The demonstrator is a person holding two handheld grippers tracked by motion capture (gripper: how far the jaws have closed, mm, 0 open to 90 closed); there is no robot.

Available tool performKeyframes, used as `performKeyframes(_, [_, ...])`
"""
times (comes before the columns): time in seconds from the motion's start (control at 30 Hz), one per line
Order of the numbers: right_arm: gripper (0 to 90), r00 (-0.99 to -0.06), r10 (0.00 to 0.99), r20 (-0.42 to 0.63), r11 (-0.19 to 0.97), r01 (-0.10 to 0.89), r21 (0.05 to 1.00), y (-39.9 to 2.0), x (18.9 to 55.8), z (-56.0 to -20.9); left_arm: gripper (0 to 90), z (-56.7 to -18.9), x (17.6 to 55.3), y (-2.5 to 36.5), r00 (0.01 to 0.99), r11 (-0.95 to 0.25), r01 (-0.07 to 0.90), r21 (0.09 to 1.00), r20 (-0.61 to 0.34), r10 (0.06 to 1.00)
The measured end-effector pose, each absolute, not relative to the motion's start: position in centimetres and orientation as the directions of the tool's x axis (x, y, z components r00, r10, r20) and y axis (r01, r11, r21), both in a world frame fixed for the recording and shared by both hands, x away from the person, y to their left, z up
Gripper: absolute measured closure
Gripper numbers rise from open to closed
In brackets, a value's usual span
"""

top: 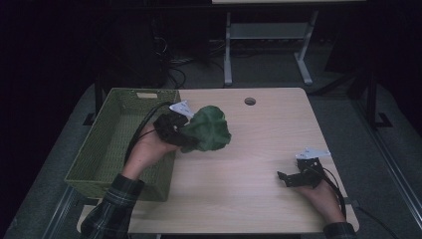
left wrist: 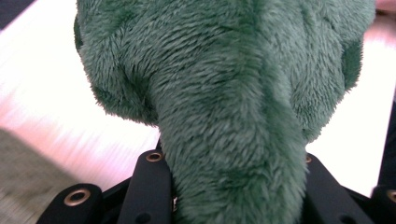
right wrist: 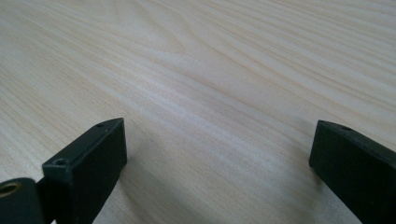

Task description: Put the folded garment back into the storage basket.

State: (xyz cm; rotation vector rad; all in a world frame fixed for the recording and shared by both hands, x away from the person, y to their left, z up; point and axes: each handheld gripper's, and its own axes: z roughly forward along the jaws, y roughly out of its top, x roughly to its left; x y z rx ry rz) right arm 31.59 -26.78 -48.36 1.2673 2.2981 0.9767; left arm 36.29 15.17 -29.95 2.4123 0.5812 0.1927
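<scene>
A pale wooden table (top: 259,149) fills the middle of the high view, with a small round hole (top: 250,101) near its far edge. A green woven basket (top: 102,154) sits at the left of the frame, along the table's left side. Above the table's left part, just right of the basket's rim, a green plush toy (top: 211,128) is held in the air. The left gripper (top: 186,137), at centre left of the high view, has its jaws pinching the toy: in the left gripper view the furry green body (left wrist: 224,107) bulges up from between the two black jaws at the bottom of the frame and covers most of the picture. The right gripper (top: 284,177) lies low at the lower right of the high view, resting near the table's right front corner, well apart from the toy. In the right gripper view its jaws stand spread wide at the bottom corners, with bare wood grain (right wrist: 210,93) between them.
</scene>
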Motion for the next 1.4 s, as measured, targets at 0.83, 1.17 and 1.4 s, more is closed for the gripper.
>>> performKeyframes(0.83, [3.7, -0.544, 0.838, 0.032, 0.366, 0.605, 0.707, -26.8, 31.6, -48.4, 65.7, -31.6, 35.4, 29.6, 0.687, -0.544, 0.566, 0.619, 0.010, 0.727])
performKeyframes(1.17, [3.8, -0.545, 0.838, 0.032, 0.366, 0.605, 0.707, -26.8, 31.6, -48.4, 65.7, -35.8, 36.1, 31.5, 0.630, -0.524, 0.646, 0.556, 0.000, 0.777])
performKeyframes(1.4, [3.8, -0.544, 0.838, 0.032, 0.366, 0.605, 0.707, -26.8, 31.6, -48.4, 64.9, -39.1, 36.8, 31.9, 0.612, -0.519, 0.696, 0.496, -0.032, 0.790])
